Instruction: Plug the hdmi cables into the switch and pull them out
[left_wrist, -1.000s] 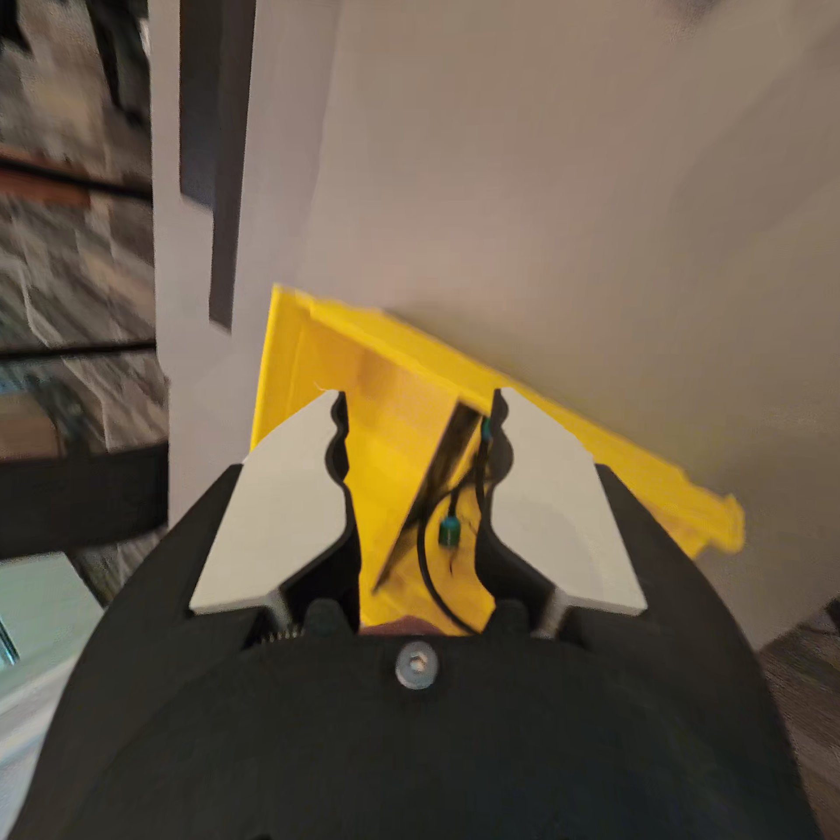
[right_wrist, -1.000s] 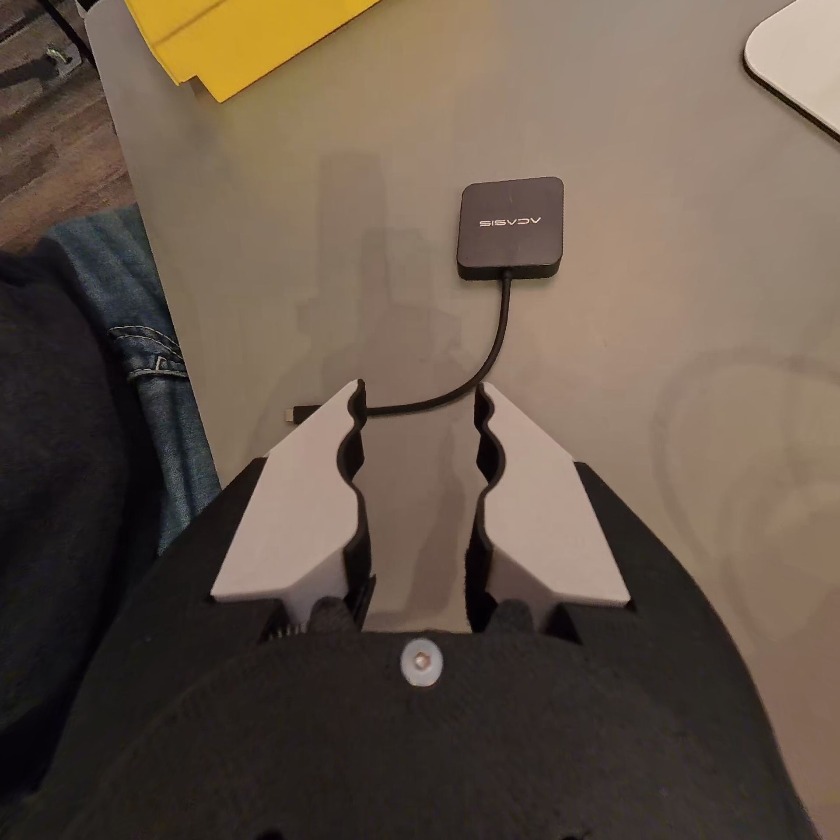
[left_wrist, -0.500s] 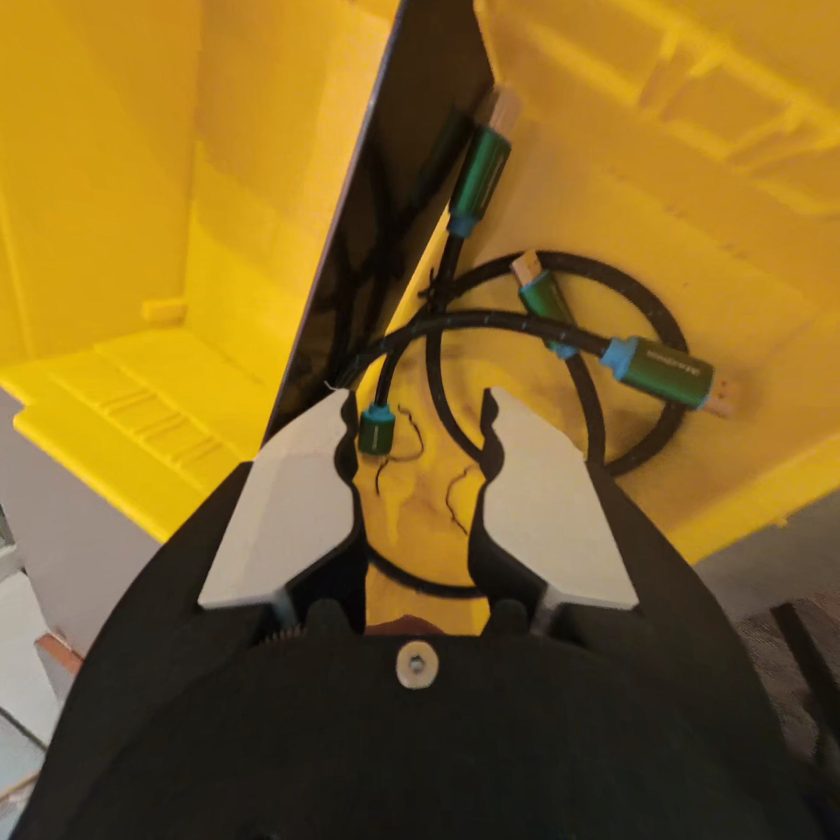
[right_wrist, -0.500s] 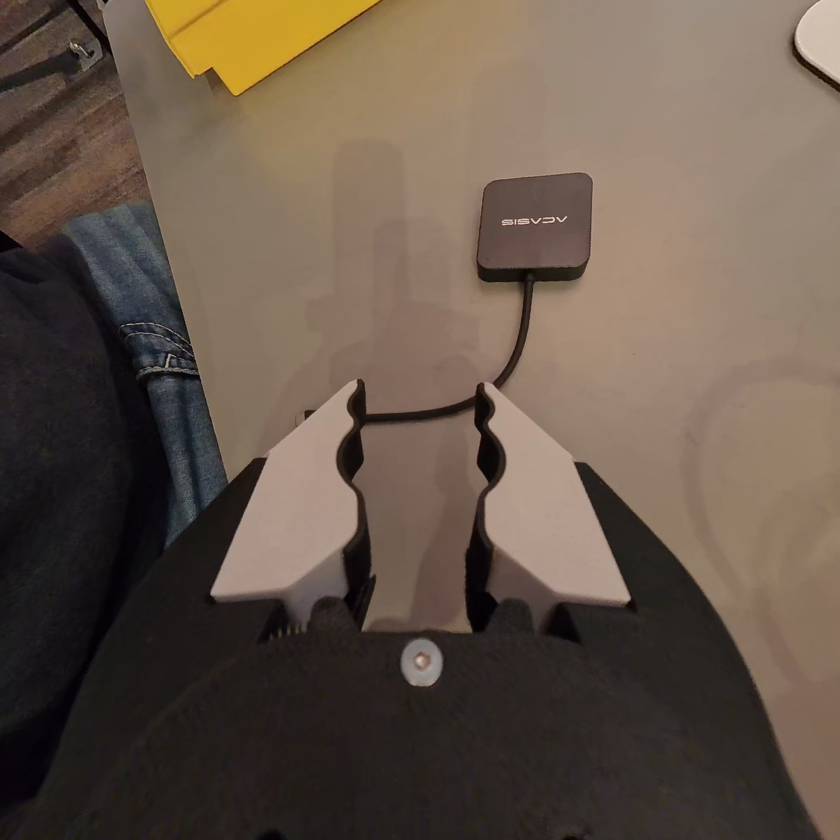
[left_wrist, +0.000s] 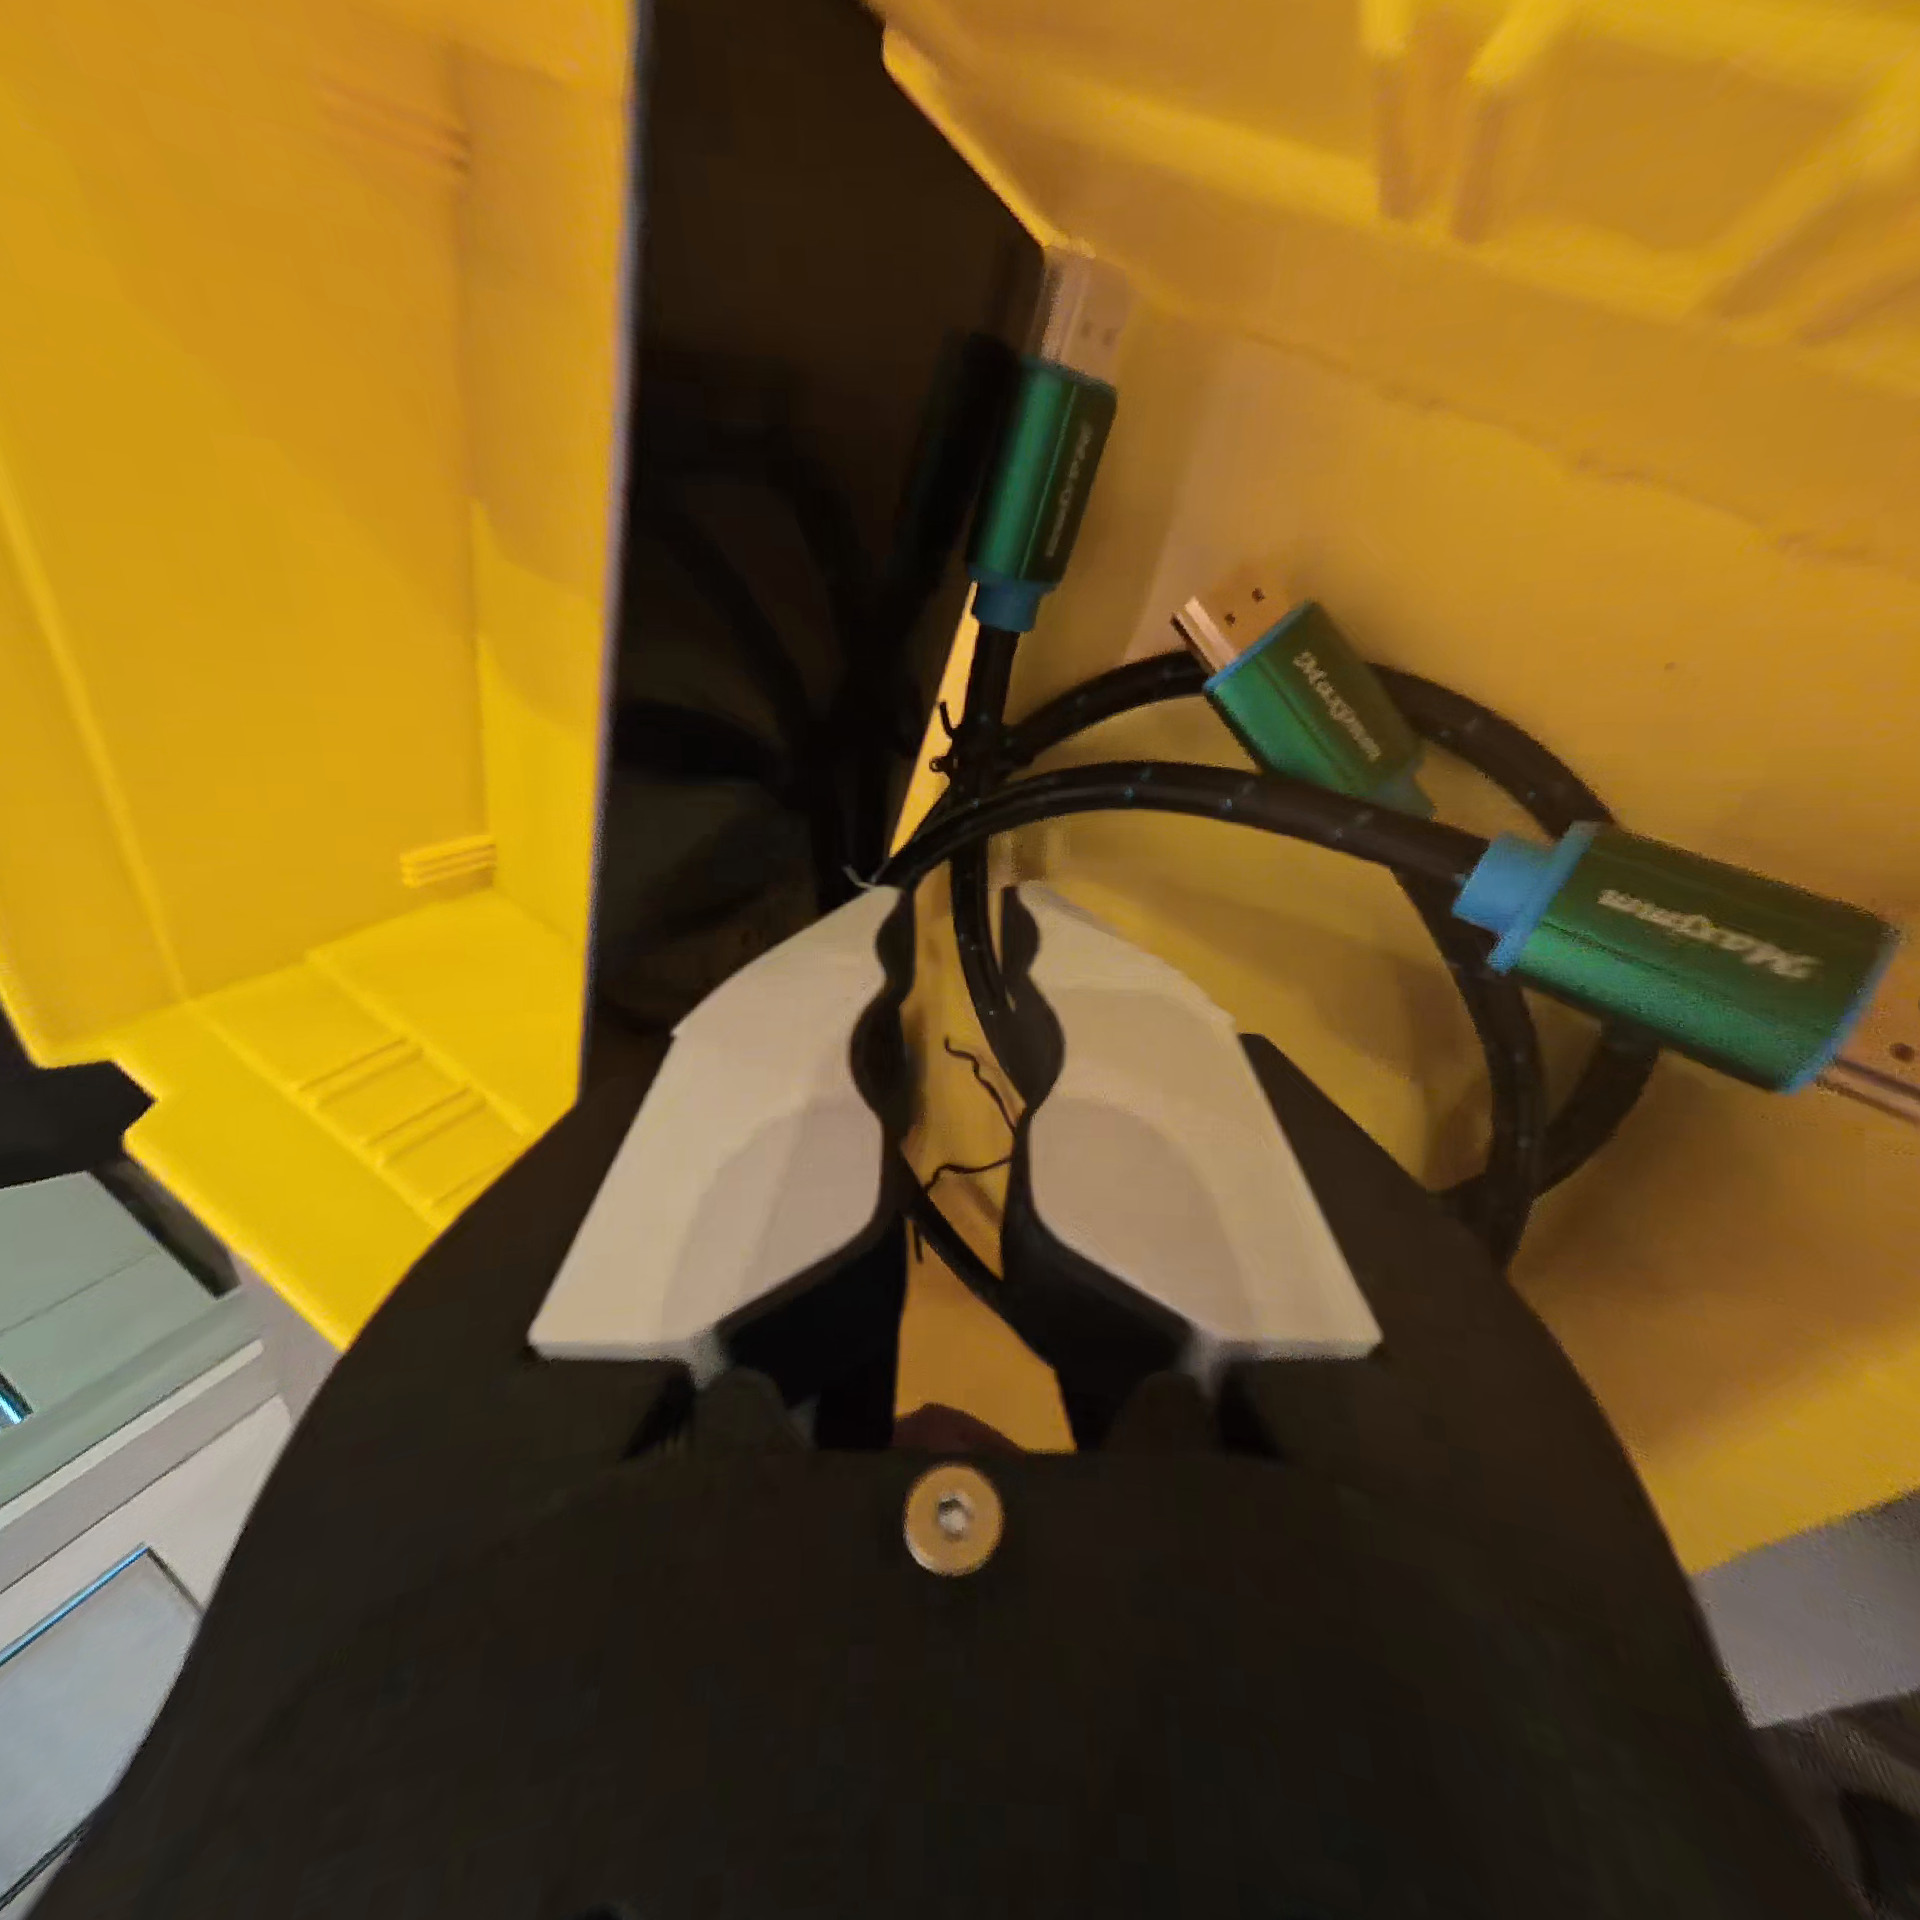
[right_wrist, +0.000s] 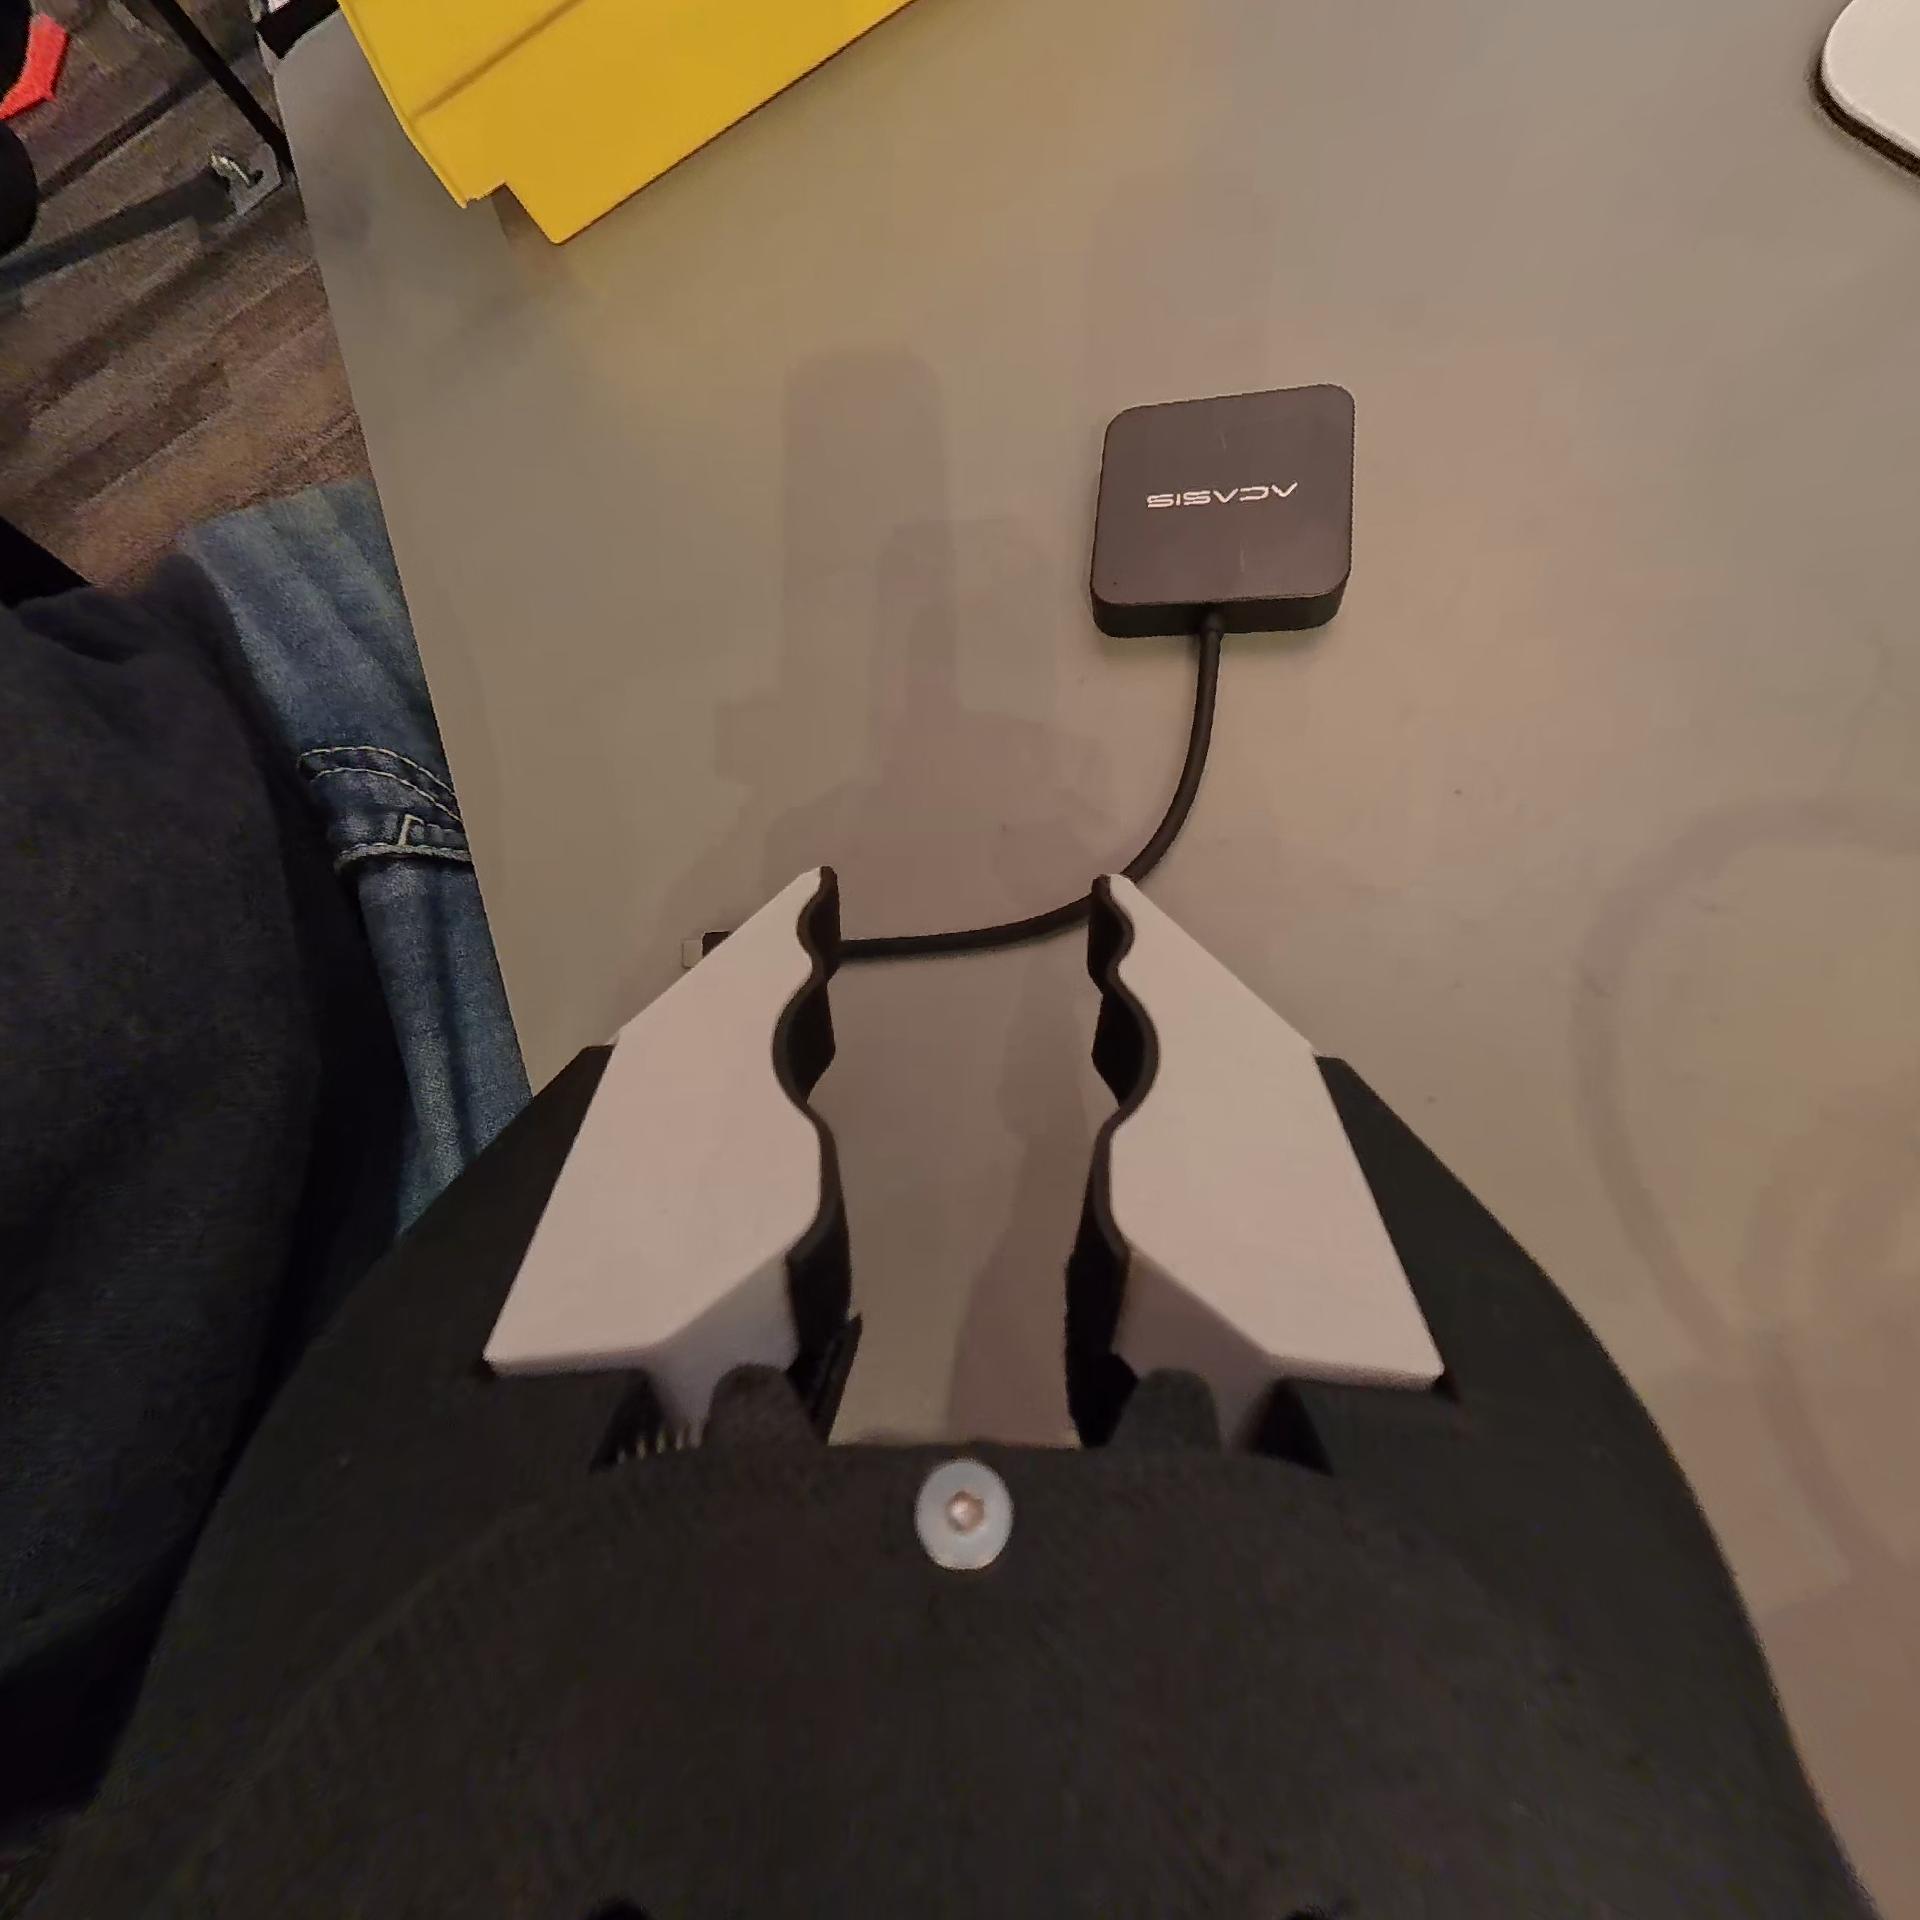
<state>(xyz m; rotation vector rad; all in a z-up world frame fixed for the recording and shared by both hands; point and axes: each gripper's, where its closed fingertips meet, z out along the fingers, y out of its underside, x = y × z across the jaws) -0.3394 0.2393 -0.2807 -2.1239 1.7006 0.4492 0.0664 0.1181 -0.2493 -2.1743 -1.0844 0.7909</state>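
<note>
Left gripper (left_wrist: 961, 914) has pushed deep into the yellow bin (left_wrist: 270, 520) in the last second, fingers narrowed around a braided black cable (left_wrist: 982, 956); blur hides whether they actually pinch it, probably not yet. Beyond lie the HDMI cables' green plugs: one upright (left_wrist: 1044, 488), one angled (left_wrist: 1314, 712), one at right (left_wrist: 1683, 961). Right gripper (right_wrist: 961, 914) hovers over the table (right_wrist: 1455, 208), fingers apart and empty, switch (right_wrist: 1226, 509) ahead, slid slightly rightward in view. Nothing plugged in; first pickup underway.
</note>
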